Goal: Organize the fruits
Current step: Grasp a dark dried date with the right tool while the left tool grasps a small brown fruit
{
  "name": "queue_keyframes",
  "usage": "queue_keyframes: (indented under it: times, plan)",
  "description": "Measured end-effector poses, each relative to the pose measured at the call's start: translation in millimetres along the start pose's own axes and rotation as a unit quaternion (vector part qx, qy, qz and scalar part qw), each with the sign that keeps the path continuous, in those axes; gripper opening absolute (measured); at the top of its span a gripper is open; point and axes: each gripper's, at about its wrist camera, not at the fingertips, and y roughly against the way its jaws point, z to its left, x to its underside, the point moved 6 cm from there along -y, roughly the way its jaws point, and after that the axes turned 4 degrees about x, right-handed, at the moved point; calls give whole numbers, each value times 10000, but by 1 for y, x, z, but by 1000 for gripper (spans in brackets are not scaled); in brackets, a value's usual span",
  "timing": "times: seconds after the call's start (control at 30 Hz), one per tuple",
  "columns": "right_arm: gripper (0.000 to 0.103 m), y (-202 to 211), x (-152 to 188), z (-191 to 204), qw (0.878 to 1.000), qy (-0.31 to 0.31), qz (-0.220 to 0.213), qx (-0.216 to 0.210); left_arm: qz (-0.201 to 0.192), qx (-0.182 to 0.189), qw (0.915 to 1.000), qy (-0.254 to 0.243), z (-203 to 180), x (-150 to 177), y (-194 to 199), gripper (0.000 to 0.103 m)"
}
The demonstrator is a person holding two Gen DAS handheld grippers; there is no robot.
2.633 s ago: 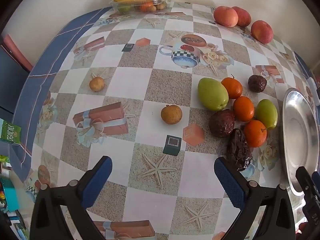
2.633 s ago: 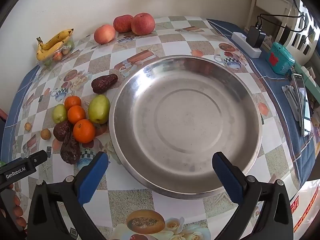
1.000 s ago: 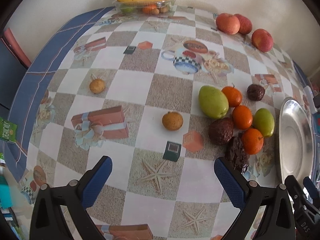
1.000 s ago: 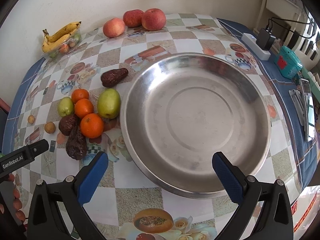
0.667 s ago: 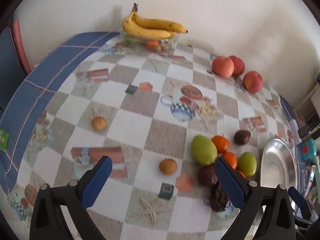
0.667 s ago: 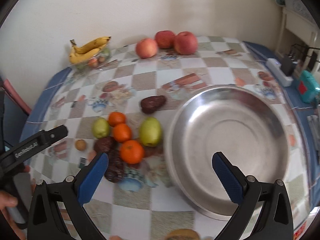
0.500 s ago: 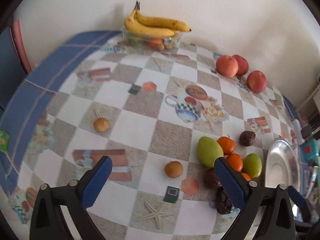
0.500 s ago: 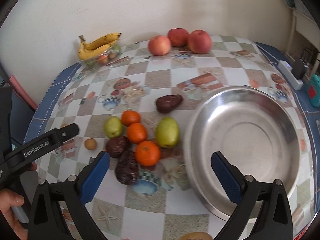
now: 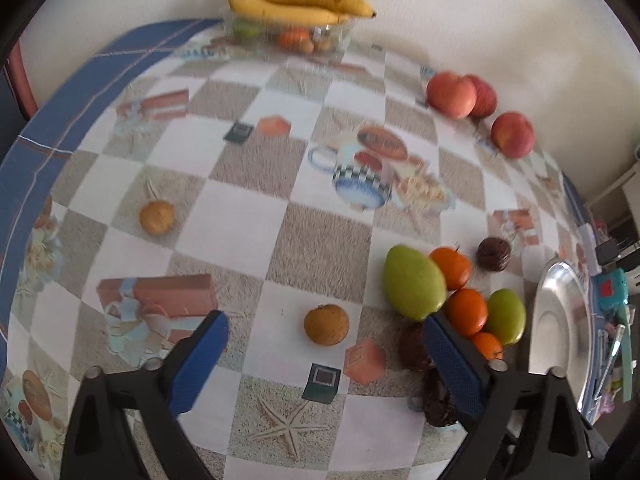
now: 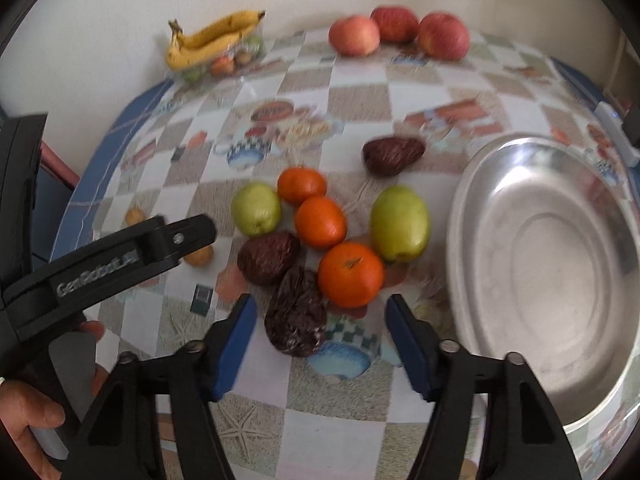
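A plain cream wall (image 9: 460,8) stood behind the desk (image 9: 256,216), which wore a checked cloth printed with cups, gift boxes and starfish and edged in blue (image 9: 72,92). Soft daylight lay evenly over it. A pale piece of furniture (image 9: 624,184) showed at the far right.

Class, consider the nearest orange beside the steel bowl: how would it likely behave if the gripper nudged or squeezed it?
The orange is round, so a nudge would probably roll it. It looks smooth and firm, so blue pads could likely grip it without crushing.
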Motion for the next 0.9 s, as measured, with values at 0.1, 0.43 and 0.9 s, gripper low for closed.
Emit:
queue_keyframes:
  times: [0.1, 0.43, 0.9]
  plan:
    - [62, -10, 6, 3, 9998, 23, 203, 10, 150, -34, 9999, 16, 1, 3, -9, 86]
    - [39, -17, 13, 14, 9992, 166, 355, -58, 370, 182, 9990, 193, 1, 7, -16, 35]
    - [39, 17, 6, 13, 9992, 58, -148, -378, -130, 593, 9962, 619, 7, -2, 24, 27]
